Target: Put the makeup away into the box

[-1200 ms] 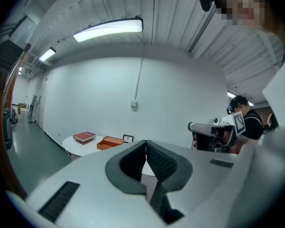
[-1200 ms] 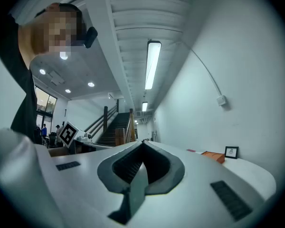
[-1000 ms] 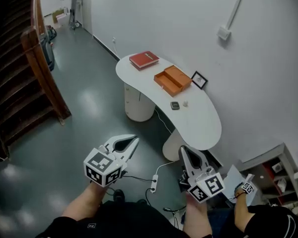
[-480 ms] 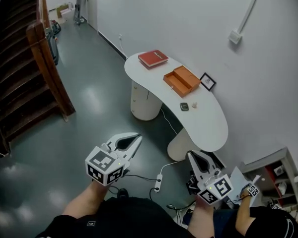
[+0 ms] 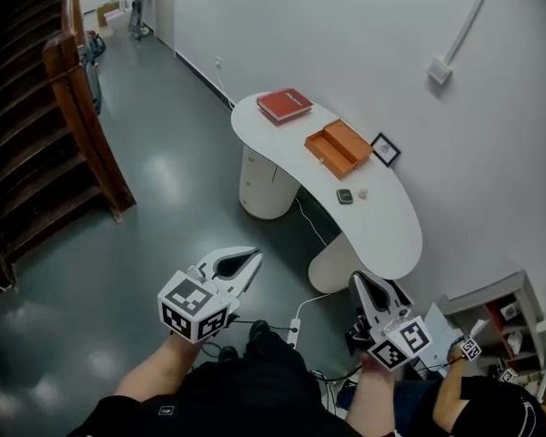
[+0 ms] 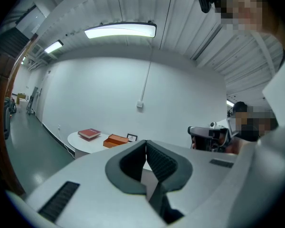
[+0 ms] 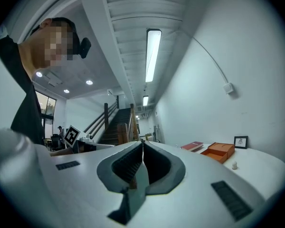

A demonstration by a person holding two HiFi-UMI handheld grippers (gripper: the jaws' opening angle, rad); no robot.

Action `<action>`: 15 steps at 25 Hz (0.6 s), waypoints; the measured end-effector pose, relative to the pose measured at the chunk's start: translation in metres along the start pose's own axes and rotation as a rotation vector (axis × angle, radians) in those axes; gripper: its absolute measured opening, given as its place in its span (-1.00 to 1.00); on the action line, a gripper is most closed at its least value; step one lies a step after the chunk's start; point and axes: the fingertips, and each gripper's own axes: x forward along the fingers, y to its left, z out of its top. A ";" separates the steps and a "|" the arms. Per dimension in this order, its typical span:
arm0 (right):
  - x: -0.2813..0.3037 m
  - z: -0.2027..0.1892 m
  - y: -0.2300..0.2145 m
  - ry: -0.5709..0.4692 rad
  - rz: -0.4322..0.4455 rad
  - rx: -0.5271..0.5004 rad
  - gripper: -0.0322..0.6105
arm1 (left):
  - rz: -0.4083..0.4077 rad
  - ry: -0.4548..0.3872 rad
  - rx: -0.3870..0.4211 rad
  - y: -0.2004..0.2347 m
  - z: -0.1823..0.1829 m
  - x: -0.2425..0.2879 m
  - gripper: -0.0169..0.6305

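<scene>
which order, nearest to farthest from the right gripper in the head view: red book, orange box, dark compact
1. dark compact, on the near part of the table, closest to the right gripper.
2. orange box, mid-table by the wall.
3. red book, at the far end.

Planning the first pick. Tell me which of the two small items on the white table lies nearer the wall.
The small white rounded piece; the dark square compact beside it lies toward the open edge of the white table.

Left gripper (image 5: 253,259) and right gripper (image 5: 358,280) held low, level (jaws together, both empty).
</scene>
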 end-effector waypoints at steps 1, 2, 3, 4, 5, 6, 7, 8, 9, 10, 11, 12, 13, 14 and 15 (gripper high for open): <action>0.007 0.000 -0.003 -0.001 0.002 0.005 -0.79 | -0.002 0.002 0.000 0.004 0.000 0.002 -0.91; 0.015 0.000 -0.006 -0.001 0.006 0.010 -0.79 | -0.003 0.004 0.001 0.009 0.001 0.005 -0.91; 0.023 0.000 -0.009 -0.001 0.012 0.014 -0.79 | -0.001 0.007 0.001 0.014 0.001 0.007 -0.91; 0.031 -0.001 -0.011 0.002 0.021 0.017 -0.79 | 0.004 0.010 0.001 0.020 0.001 0.010 -0.91; 0.039 -0.002 -0.014 0.007 0.033 0.019 -0.79 | 0.012 0.012 0.000 0.027 0.001 0.012 -0.91; 0.048 -0.003 -0.016 0.012 0.046 0.020 -0.79 | 0.022 0.012 -0.001 0.035 0.001 0.015 -0.91; 0.056 -0.005 -0.019 0.019 0.059 0.020 -0.79 | 0.034 0.012 -0.002 0.043 0.002 0.018 -0.91; 0.064 -0.006 -0.023 0.027 0.072 0.019 -0.79 | 0.045 0.010 -0.002 0.052 0.003 0.022 -0.91; 0.072 -0.007 -0.027 0.034 0.083 0.018 -0.79 | 0.057 0.009 -0.002 0.060 0.005 0.026 -0.91; 0.079 -0.008 -0.032 0.039 0.091 0.019 -0.79 | 0.069 0.008 -0.003 0.068 0.006 0.030 -0.91; 0.086 -0.008 -0.039 0.042 0.098 0.022 -0.79 | 0.081 0.007 -0.005 0.076 0.007 0.034 -0.91; 0.093 -0.008 -0.046 0.043 0.103 0.027 -0.79 | 0.093 0.008 -0.008 0.084 0.008 0.040 -0.91; 0.099 -0.008 -0.055 0.042 0.107 0.031 -0.79 | 0.102 0.010 -0.011 0.092 0.009 0.047 -0.91; 0.106 -0.007 -0.065 0.041 0.110 0.034 -0.79 | 0.107 0.014 -0.014 0.099 0.011 0.057 -0.91; 0.112 -0.005 -0.076 0.039 0.111 0.038 -0.79 | 0.108 0.018 -0.014 0.105 0.012 0.068 -0.91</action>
